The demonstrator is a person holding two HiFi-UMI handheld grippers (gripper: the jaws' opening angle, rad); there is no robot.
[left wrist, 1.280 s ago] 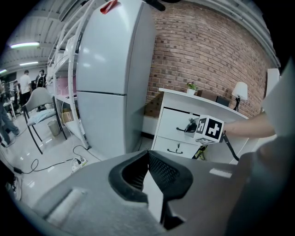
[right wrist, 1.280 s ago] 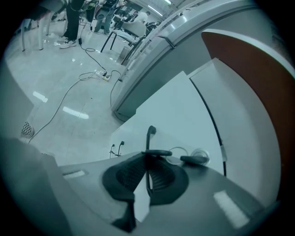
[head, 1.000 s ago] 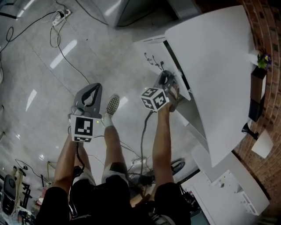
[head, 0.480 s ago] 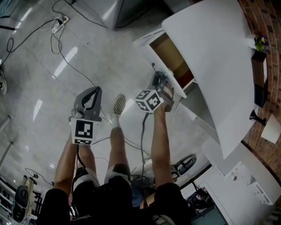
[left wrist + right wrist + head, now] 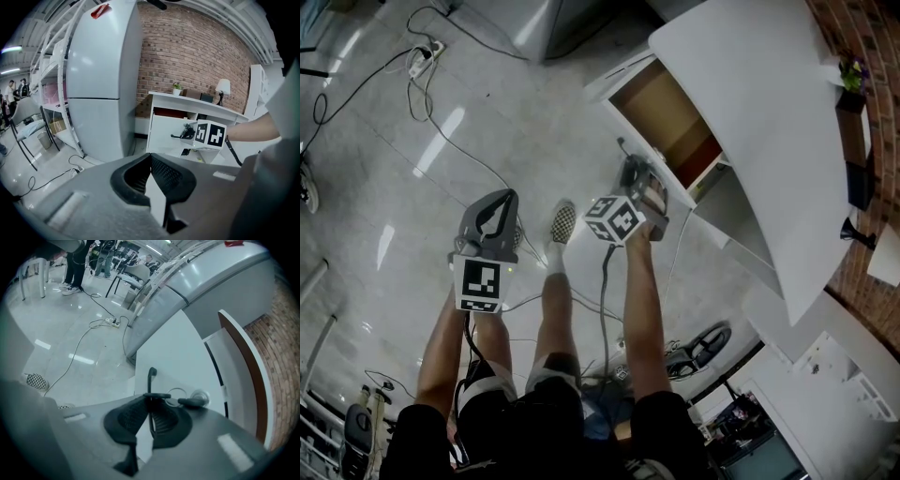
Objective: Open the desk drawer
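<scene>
The white desk (image 5: 769,103) stands at the upper right in the head view. Its drawer (image 5: 666,122) is pulled out and shows a brown inside. My right gripper (image 5: 637,183) is at the drawer's front, shut on the thin black handle (image 5: 151,376), which runs between its pads. A key on a ring (image 5: 199,399) sticks in the white drawer front (image 5: 173,352). My left gripper (image 5: 495,202) hangs over the floor to the left, shut and holding nothing; its tips (image 5: 151,157) meet. From there the drawer front (image 5: 164,133) shows ahead.
A tall white cabinet (image 5: 103,70) stands left of the desk. Cables (image 5: 431,103) and a power strip (image 5: 431,47) lie on the glossy floor. The person's checkered shoe (image 5: 564,222) is between the grippers. White shelving (image 5: 825,375) stands at the lower right; a lamp (image 5: 224,86) sits on the desk.
The drawer has slid out from a narrow slit to well open, showing its brown inside. My right gripper came back toward the person with the handle. The left gripper drifted slightly.
</scene>
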